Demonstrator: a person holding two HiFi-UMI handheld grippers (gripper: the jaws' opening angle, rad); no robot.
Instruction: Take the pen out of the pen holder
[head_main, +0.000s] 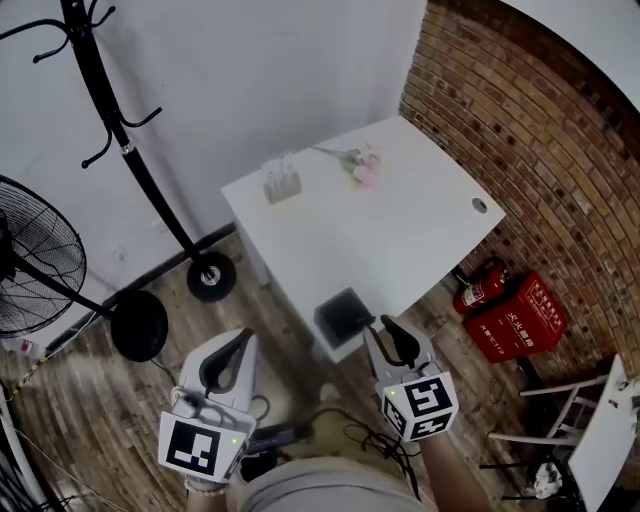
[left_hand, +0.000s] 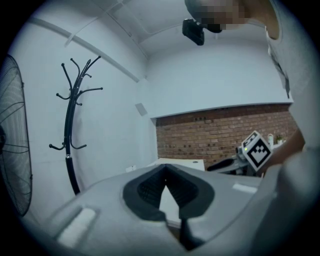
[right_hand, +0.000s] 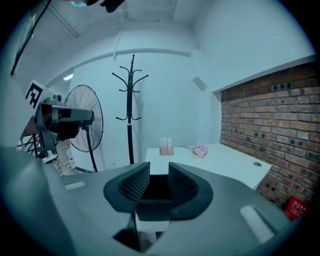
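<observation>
White table (head_main: 400, 230) bears the pen holder (head_main: 281, 182); short of it we hold left gripper (head_main: 243, 337) pressed together, right gripper (head_main: 383, 325) spread empty for reaching.

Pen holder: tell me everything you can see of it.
The pen holder is a small pale block, brownish at the base in the right gripper view, standing upright near the white table's far left corner. Thin stems rise from it, too small to identify. Only the table touches it; pink flowers lie apart, rightward.
</observation>
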